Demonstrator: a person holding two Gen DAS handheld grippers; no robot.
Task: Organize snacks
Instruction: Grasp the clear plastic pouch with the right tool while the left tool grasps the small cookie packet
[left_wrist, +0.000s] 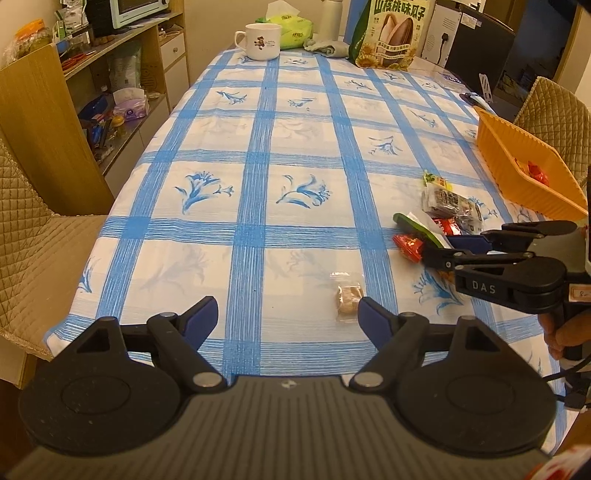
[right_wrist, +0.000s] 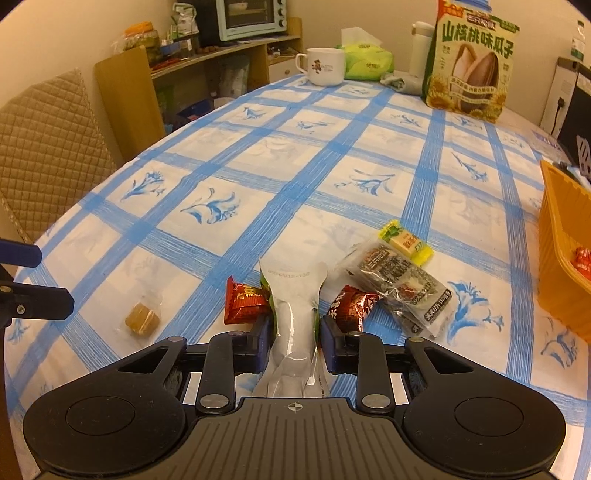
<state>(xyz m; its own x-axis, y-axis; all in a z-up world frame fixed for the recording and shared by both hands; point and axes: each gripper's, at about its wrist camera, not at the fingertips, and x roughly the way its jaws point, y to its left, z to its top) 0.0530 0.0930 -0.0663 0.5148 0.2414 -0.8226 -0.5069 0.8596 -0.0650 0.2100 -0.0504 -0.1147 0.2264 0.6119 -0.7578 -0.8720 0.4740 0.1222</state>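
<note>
**Snack Sorting: Early Stage, One Packet Gripped**

Progress: the orange basket (right_wrist: 557, 236) holds a few red-wrapped candies; most snacks lie loose on the tabletop (right_wrist: 295, 155) beside the basket, so most of the sorting appears to remain.

The right gripper (right_wrist: 293, 343) is closed onto the white-and-green packet (right_wrist: 293, 299), a long, glossy, crinkled pouch just left of the basket. Two red candies (right_wrist: 245, 301) flank it; a dark packet (right_wrist: 402, 284) and a yellow bar (right_wrist: 404, 242) lie nearer the basket.

The left gripper (left_wrist: 288, 314) stands wide open and empty, close to a clear-wrapped tan biscuit (left_wrist: 347, 295), farthest from the basket.
</note>
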